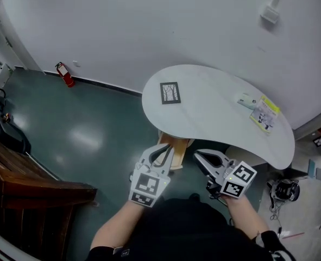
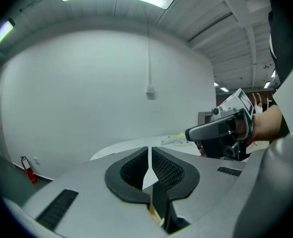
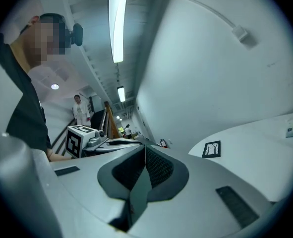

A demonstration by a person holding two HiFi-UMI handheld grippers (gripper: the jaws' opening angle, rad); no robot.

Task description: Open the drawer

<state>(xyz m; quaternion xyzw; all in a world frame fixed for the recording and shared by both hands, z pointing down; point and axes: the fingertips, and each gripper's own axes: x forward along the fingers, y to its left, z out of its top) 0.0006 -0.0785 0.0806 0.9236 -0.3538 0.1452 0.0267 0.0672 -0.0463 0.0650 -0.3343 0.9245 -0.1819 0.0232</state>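
Note:
A white kidney-shaped table [image 1: 214, 110] stands by the wall. Under its near edge a light wooden drawer [image 1: 176, 145] juts toward me. My left gripper [image 1: 168, 147] hangs in the air just before that wood, its tips together with nothing between them. My right gripper [image 1: 197, 154] is beside it on the right, also shut and empty, apart from the drawer. In the left gripper view the left gripper [image 2: 148, 150] points over the tabletop, with the right gripper [image 2: 224, 128] at its side. In the right gripper view the right gripper [image 3: 145, 148] faces the wall.
A small framed picture [image 1: 170, 93] and leaflets [image 1: 264, 113] lie on the table. A red fire extinguisher [image 1: 65, 74] stands by the wall at left. Dark wooden stairs [image 1: 24, 178] fill the lower left. Cables and gear [image 1: 284, 189] lie on the floor at right.

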